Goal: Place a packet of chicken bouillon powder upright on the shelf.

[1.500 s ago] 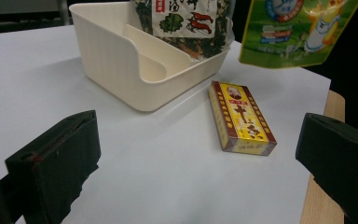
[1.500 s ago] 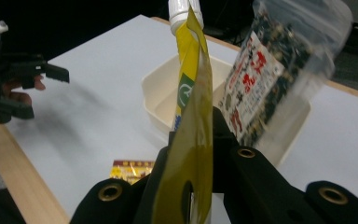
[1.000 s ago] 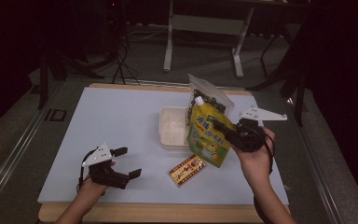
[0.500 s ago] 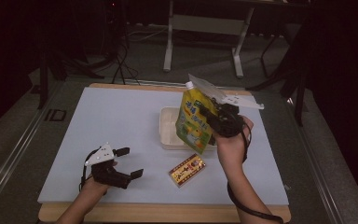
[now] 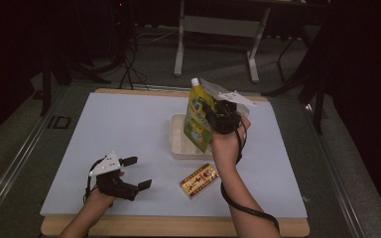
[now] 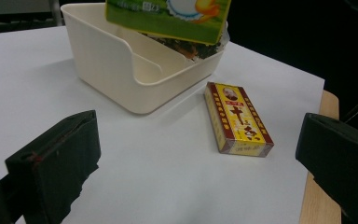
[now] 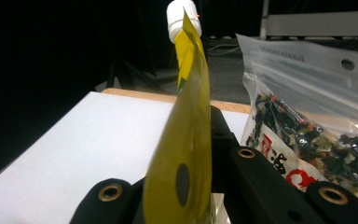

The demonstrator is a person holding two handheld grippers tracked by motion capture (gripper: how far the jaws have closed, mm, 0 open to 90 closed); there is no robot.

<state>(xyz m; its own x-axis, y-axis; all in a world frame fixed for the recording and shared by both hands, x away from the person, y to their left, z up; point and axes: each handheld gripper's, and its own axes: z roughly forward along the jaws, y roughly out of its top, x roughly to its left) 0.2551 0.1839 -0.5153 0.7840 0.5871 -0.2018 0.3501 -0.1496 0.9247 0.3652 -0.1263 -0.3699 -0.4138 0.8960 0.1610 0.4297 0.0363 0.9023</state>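
Table (image 5: 129,134): We found a flat, pale, matte sheet covering the top, with a wooden edge showing along the near side.

Bin (image 5: 179,144): We noted a cream plastic container, rectangular with rounded corners, smooth walls and one lowered side; it stood near the middle of the table. A clear bag (image 7: 307,140) of dark dried pieces leaned in it at the far side.

Pouch (image 5: 200,119): We saw a yellow-green, glossy, flexible spouted pack with a white screw cap at its top. It hung upright above the bin, its lower edge over the open top and not yet resting inside.

Right gripper (image 5: 218,116): We found its black jaws clamped on the pouch's flat side seam, close to a punched hole in the seam.

Left gripper (image 5: 135,172): We saw it resting low near the table's front-left edge, jaws spread wide with nothing between them.

Box (image 5: 199,180): We noted a small, flat cardboard carton, yellow with red borders and sharp corners, lying on the table just in front of the bin.

Step in hand: We judged that the pouch was being carried over the bin for placing.

Next move: We judged that lowering the pouch beside the clear bag was called for, then release; the limp film might fold or tip.
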